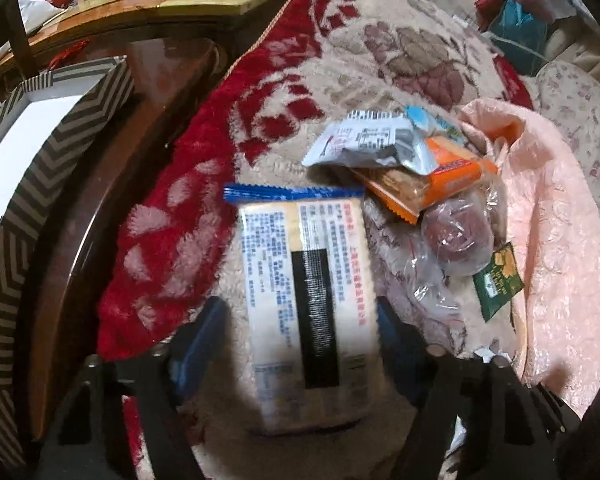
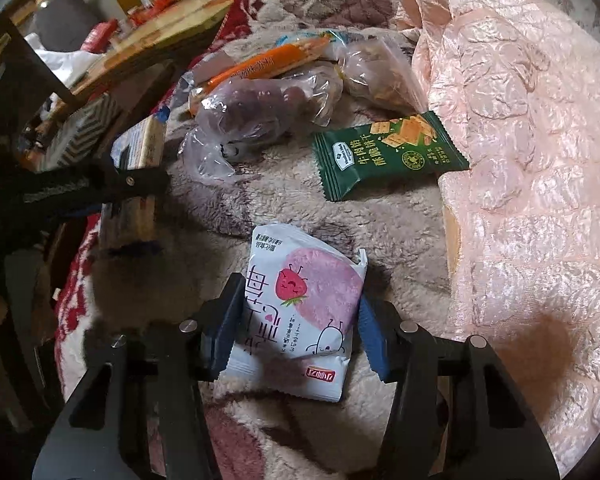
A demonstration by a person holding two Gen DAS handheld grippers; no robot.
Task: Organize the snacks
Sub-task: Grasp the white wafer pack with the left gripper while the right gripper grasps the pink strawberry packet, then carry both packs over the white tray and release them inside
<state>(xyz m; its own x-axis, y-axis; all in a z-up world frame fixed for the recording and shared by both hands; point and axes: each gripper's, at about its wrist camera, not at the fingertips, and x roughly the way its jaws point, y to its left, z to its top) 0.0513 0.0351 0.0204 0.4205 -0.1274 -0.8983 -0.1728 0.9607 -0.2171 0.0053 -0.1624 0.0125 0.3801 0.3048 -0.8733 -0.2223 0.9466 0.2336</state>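
My left gripper (image 1: 304, 320) is shut on a blue-edged cracker pack (image 1: 308, 304) and holds it above the fleece blanket; it also shows in the right wrist view (image 2: 134, 184). My right gripper (image 2: 296, 320) is shut on a white strawberry snack pack (image 2: 300, 316). On the blanket lie a silver pack (image 1: 376, 144), an orange pack (image 1: 432, 184), a clear bag with a purple bun (image 1: 456, 236) and a green cracker pack (image 2: 388, 156). A chevron-patterned box (image 1: 56, 176) with a white inside stands at the left.
A pink quilted cover (image 2: 520, 160) lies to the right of the snacks. A glossy wooden table (image 1: 152, 4) with red packs stands beyond the box. The blanket (image 1: 380, 48) has a red border on its left side.
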